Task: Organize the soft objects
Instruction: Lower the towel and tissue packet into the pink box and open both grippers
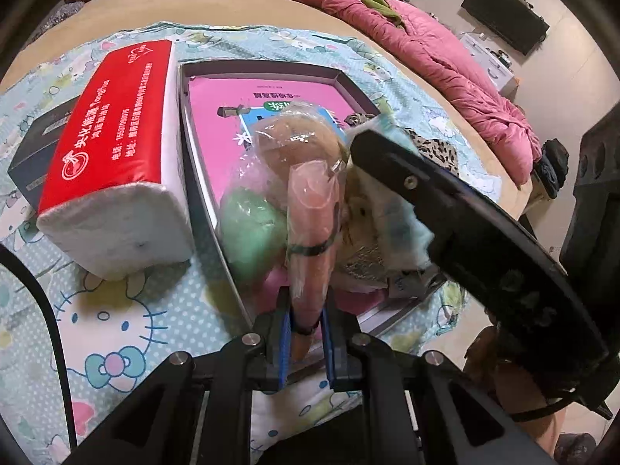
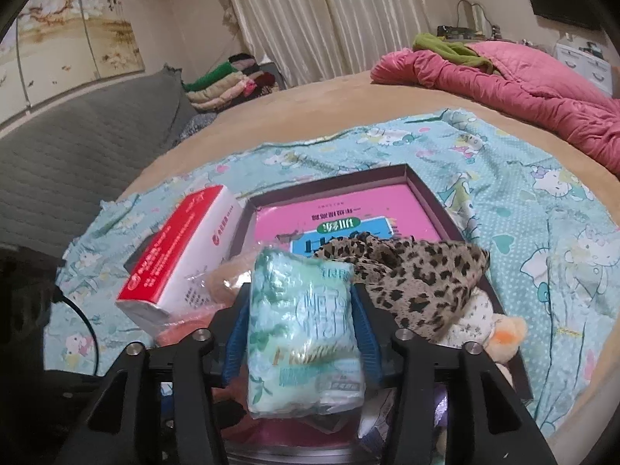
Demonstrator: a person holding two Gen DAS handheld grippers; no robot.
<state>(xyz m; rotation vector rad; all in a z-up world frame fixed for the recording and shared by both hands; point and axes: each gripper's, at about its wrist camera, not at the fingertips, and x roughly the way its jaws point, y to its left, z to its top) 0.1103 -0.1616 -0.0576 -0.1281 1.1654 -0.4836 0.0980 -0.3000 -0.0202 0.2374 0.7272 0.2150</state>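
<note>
Tissue pack [image 2: 306, 333] sits upright between my right gripper [image 2: 302, 321] pads, over the box [image 2: 422, 190].
Left gripper [image 1: 306, 333], nearer the box's left side, pinches the bagged toy [image 1: 310, 209]; its long axis runs forward.

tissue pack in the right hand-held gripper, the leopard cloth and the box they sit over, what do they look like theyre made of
Tissue pack: thin glossy plastic film, judging by its crinkles and glare, soft inside.
Leopard cloth: thin matte woven fabric, probably; it drapes in loose folds.
Box: stiff cardboard, likely, with straight thin dark walls and a smooth pink printed floor.
</note>
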